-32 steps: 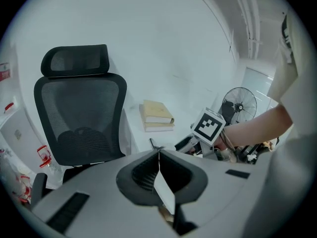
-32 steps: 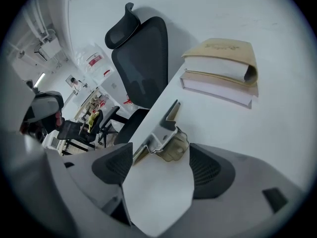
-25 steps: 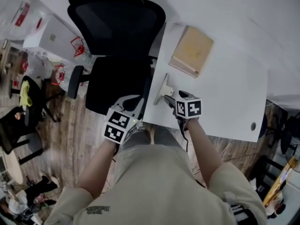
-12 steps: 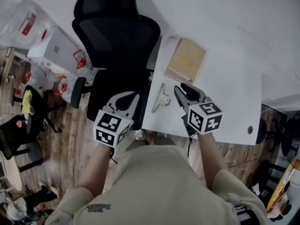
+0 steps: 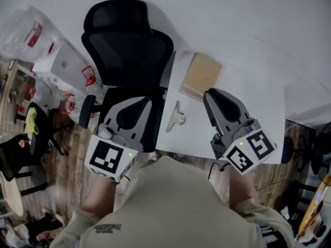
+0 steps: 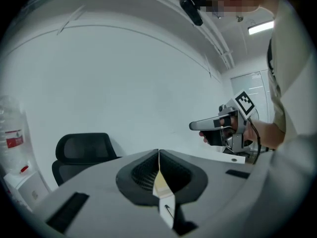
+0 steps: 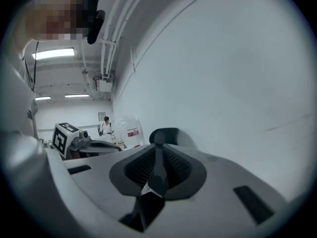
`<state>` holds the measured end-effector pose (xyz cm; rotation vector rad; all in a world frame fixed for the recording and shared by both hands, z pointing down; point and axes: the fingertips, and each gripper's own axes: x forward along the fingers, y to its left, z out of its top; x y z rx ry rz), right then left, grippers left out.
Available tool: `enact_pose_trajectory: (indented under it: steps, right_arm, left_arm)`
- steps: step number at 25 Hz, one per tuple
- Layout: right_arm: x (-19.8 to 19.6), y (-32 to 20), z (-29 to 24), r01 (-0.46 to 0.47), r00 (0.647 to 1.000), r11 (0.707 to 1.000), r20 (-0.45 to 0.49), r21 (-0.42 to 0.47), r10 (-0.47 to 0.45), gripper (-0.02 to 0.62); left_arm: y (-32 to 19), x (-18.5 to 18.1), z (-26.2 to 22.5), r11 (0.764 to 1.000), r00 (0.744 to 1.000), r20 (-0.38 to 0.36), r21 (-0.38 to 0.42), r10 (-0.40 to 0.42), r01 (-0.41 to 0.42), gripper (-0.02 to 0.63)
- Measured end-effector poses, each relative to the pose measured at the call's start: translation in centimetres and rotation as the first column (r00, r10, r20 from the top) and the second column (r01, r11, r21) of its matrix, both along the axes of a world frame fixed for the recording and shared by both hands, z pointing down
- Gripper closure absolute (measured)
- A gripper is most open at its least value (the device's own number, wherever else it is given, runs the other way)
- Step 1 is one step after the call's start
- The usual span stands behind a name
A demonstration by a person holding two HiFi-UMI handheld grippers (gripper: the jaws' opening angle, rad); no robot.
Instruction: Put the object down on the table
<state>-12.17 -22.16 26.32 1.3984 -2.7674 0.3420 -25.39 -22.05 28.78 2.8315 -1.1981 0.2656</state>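
The object, a small pale bracket-like piece, lies flat on the white table near its left front edge, free of both grippers. My right gripper is lifted over the table to the object's right. Its jaws are closing and stand all but together, with nothing between them. My left gripper hangs over the chair seat, left of the table. Its jaws meet in a thin line on nothing.
A tan flat board lies at the table's far left corner. A black office chair stands against the table's left edge. White boxes and a plastic bag sit on the wooden floor further left.
The right gripper has left the object lying on the table, lifted back toward me and drawn its jaws together. The left gripper has also risen.
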Motion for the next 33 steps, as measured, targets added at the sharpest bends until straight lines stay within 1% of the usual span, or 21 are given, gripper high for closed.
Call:
enact_pose_trajectory:
  steps: [3,5,7,10,13,16,20,24,29,33]
  right_arm:
    - [-0.1,1.0,-2.6,0.033,0.998,0.997,0.055,0.066,-0.036,0.537]
    - [0.2,1.5,-4.1,0.036,0.995,0.994,0.084,0.103,-0.045,0.552]
    - [0.3,2.1,-5.4,0.029,0.997,0.99,0.068,0.14,-0.039,0.572]
    - [0.0,3.2,-7.7,0.036,0.999,0.976,0.014,0.213,-0.04,0.574]
    - [0.0,3.7,-9.6,0.048,0.999,0.964,0.008,0.262,-0.052,0.574]
    - [0.2,3.7,-10.3,0.048,0.999,0.961,0.009,0.273,-0.052,0.574]
    - [1.0,3.2,-10.6,0.029,0.998,0.956,0.041,0.291,-0.043,0.574]
    - [1.6,2.5,-9.9,0.025,0.999,0.965,0.013,0.261,-0.03,0.574]
    - [1.8,2.1,-8.7,0.025,1.0,0.975,-0.014,0.221,-0.023,0.574]
    - [1.7,2.0,-8.4,0.032,0.999,0.977,-0.029,0.213,-0.026,0.574]
  left_arm:
    - [0.3,-0.2,-2.5,0.999,1.0,-0.024,0.048,-0.006,0.007,0.583]
    - [0.5,-0.4,-3.8,0.997,0.999,-0.033,0.072,-0.011,0.013,0.583]
    - [0.7,-0.6,-4.8,0.996,0.999,-0.034,0.093,-0.013,0.016,0.583]
    - [1.0,-0.8,-5.9,0.994,0.999,-0.041,0.111,-0.017,0.022,0.583]
    - [1.1,-0.9,-6.7,0.991,0.999,-0.043,0.127,-0.023,0.028,0.583]
    - [1.2,-1.1,-7.2,0.99,0.999,-0.041,0.137,-0.028,0.034,0.583]
    - [0.8,-1.3,-6.9,0.991,0.999,-0.035,0.127,-0.034,0.039,0.583]
    - [0.3,-0.8,-6.5,0.993,0.999,-0.029,0.111,-0.028,0.031,0.583]
    - [0.1,-0.5,-6.3,0.993,0.999,-0.027,0.112,-0.027,0.03,0.583]
    - [0.2,-0.7,-6.4,0.993,0.999,-0.037,0.113,-0.036,0.04,0.583]
